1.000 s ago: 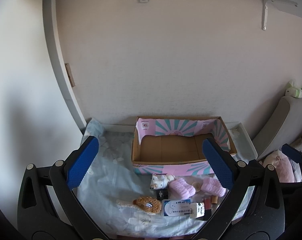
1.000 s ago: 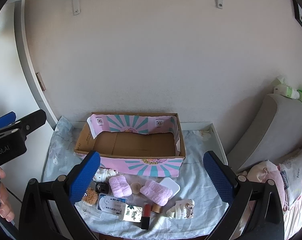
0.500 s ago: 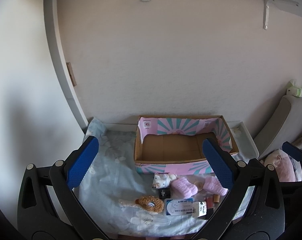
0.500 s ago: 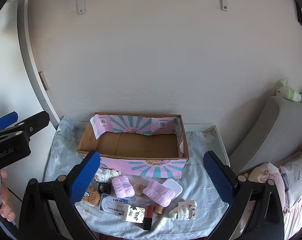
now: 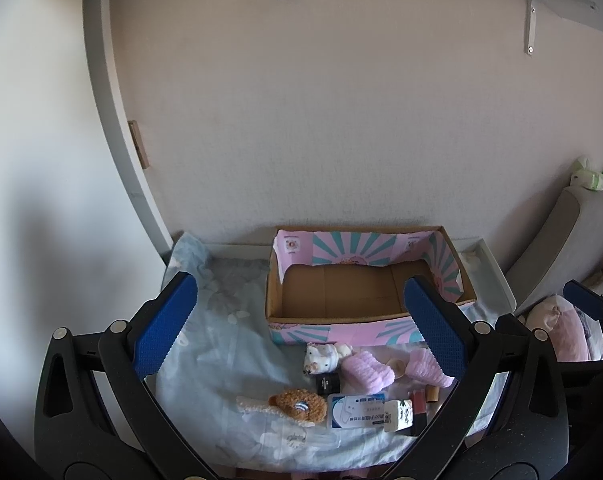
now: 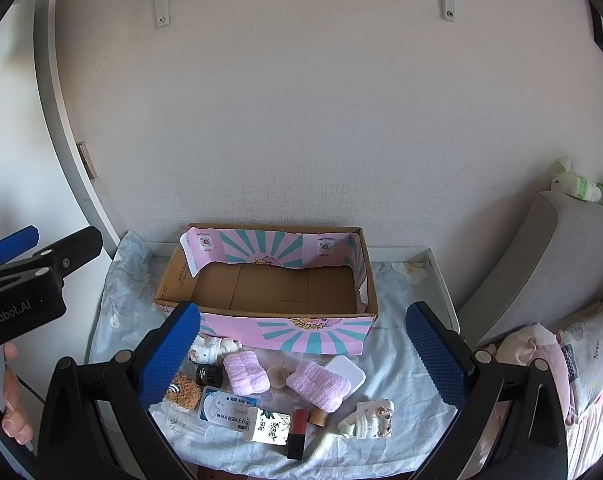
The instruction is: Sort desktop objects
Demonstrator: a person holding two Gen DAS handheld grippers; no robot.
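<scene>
An empty cardboard box (image 5: 341,330) (image 6: 293,330) with a pink and teal lining stands at the back of the table. In front of it lie a small white plush (image 5: 321,358) (image 6: 211,350), two pink fluffy rolls (image 5: 367,368) (image 6: 319,386), a black cylinder (image 6: 208,375), a brown plush (image 5: 299,402) (image 6: 185,392), a blue-white packet (image 5: 355,410) (image 6: 227,404), a floral carton (image 6: 267,430), a red lipstick (image 6: 297,428) and a white case (image 6: 343,372). My left gripper (image 5: 299,286) and right gripper (image 6: 303,314) hover open and empty over the table's near edge.
A light blue floral cloth (image 5: 229,340) (image 6: 393,344) covers the table, which stands against the wall. A grey cushion (image 6: 521,272) and a pink plush (image 6: 541,344) lie to the right. A hand (image 6: 9,412) holds the left gripper's handle at the far left.
Both cameras have drifted slightly, so the box and items sit a little further right in view. Nothing on the table has moved and both grippers stay open.
</scene>
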